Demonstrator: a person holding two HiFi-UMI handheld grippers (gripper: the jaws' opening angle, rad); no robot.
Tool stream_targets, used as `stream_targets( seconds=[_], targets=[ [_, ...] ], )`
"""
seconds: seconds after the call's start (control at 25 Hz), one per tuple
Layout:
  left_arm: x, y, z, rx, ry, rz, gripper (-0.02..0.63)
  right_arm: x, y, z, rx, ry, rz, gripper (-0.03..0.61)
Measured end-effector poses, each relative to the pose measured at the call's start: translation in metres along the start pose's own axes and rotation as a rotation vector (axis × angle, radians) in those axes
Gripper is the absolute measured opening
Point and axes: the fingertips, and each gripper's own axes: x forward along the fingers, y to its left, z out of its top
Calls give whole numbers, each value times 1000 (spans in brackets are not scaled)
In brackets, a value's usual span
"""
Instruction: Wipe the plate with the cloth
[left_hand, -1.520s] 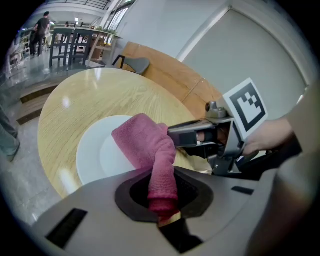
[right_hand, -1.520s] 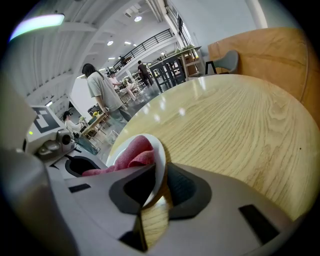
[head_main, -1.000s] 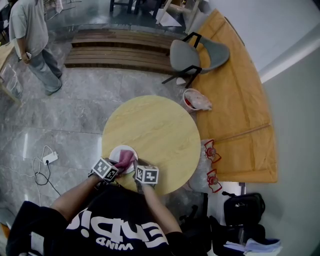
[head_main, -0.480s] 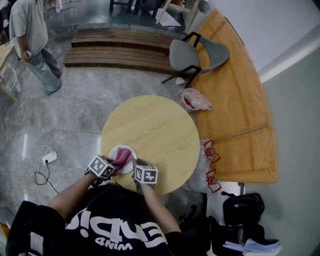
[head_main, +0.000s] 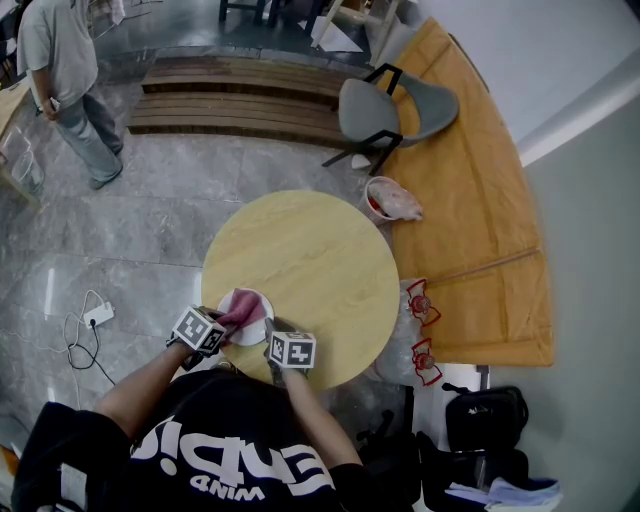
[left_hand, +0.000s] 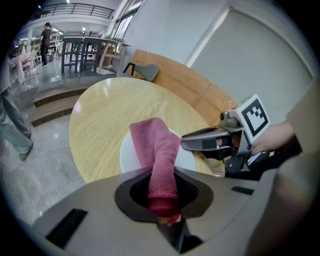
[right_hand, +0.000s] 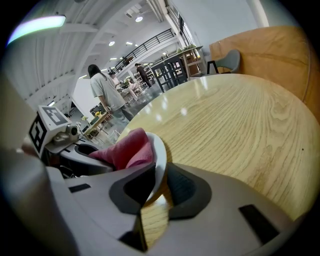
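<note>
Cloth (left_hand: 159, 150): pinched between the left gripper's (left_hand: 164, 202) closed jaws, draped on the plate (left_hand: 129, 152).
Plate: at the round table's (head_main: 310, 250) near edge.
Right gripper (right_hand: 156, 182): clamped on the plate's rim.

Knitted cloth (left_hand: 155, 145) — glossy plate (left_hand: 130, 154), wood-grain table (left_hand: 107, 112).

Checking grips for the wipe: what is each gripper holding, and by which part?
The left gripper pinches the pink cloth by its near end; the right gripper clamps the white plate by its near rim.
</note>
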Motion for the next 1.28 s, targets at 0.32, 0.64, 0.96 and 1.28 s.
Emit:
stream_targets(
  seconds=[0.32,0.64,0.96,1.28],
  targets=[
    [-3,10,7,-7,-24,21,52,0,-2,-1,-2,-4,4,89],
    [-14,22,15,-5,-52,59,52,-1,0,0,2,-2,1,89],
    [-32,43,19,-33,-51,136,52,-3,-6,1,19,23,-6,89],
    [-91,47,74,-12,-228,184,52,-54,8,54,-45,-104,41,89]
  ],
)
